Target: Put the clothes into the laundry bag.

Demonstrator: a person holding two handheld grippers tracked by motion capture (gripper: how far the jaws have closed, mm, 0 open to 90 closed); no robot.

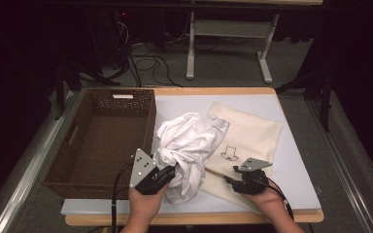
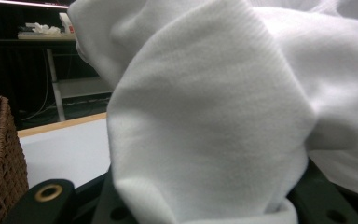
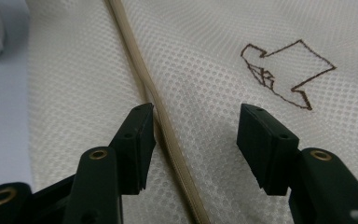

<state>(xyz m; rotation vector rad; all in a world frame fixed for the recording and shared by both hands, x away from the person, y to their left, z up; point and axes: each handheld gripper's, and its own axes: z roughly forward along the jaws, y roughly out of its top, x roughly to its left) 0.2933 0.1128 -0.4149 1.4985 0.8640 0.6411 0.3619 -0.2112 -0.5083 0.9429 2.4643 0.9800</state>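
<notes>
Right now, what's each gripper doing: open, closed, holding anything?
Left gripper: shut on the bunched white garment.
Right gripper: open, jaws apart over the cream mesh bag, astride its seam, nothing gripped yet.

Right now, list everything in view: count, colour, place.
white garment: one, white, bunched mid-table, partly over the bag.
mesh laundry bag: one, cream with a brown shirt outline and a zip, flat at table right.
wicker basket: one, dark brown, table left.
table: one, pale grey top with wood edge.
desk frame: one, white, on the floor behind.
cables: several, black, on the floor.
left tool: one, black, shut on the white garment.
right tool: one, black, open over the bag's zip.
</notes>
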